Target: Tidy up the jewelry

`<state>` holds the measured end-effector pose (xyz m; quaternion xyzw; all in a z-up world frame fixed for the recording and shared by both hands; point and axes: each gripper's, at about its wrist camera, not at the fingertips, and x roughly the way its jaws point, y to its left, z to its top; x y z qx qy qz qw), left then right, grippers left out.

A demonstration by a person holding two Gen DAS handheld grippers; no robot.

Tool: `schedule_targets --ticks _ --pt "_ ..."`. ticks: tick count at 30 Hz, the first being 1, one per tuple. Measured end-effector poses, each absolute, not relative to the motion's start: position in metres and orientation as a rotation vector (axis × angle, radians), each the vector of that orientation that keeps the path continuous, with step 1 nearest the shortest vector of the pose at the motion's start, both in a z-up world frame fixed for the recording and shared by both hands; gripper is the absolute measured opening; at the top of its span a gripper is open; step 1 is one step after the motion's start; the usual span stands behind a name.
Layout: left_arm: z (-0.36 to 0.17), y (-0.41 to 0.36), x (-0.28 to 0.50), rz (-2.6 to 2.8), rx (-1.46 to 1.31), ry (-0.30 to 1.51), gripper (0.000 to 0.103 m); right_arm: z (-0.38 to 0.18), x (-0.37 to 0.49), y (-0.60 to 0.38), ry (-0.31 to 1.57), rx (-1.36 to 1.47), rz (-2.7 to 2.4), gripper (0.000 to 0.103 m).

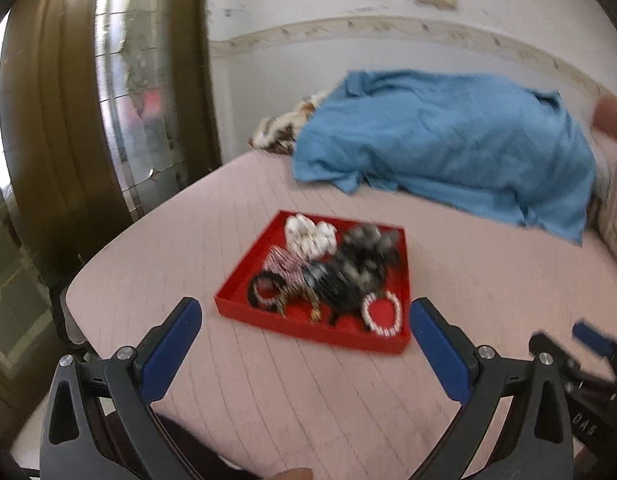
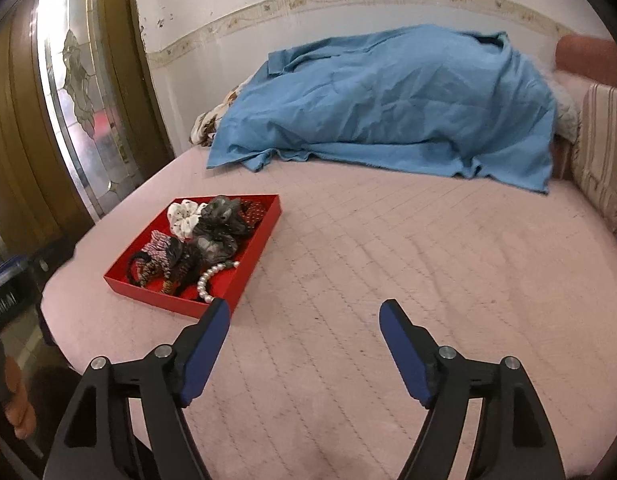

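My left hand-held gripper point(image 1: 304, 320) and right hand-held gripper point(image 2: 304, 316) both gape wide, empty, above the bed point(image 2: 368, 240). Just ahead sits the red tray point(image 1: 236, 294), heaped with soft scrunchies point(image 1: 308, 236) and a pearl bracelet point(image 1: 382, 314): light, slippery beads, probably best pinched across the strand.

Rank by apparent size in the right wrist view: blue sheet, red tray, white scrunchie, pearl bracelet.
1. blue sheet, largest though farthest
2. red tray
3. white scrunchie and pearl bracelet: look alike in size, and the bracelet is nearer and partly hidden, so unranked.
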<state>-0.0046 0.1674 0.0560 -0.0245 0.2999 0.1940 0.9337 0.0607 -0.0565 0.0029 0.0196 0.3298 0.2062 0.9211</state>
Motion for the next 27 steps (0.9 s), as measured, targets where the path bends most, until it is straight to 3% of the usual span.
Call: schedule_targets --ticks 27 --pt "0.014 0.166 -0.009 0.335 -0.084 0.784 0.103 -0.009 0.039 -0.050 0.692 -0.053 0.393 0.086"
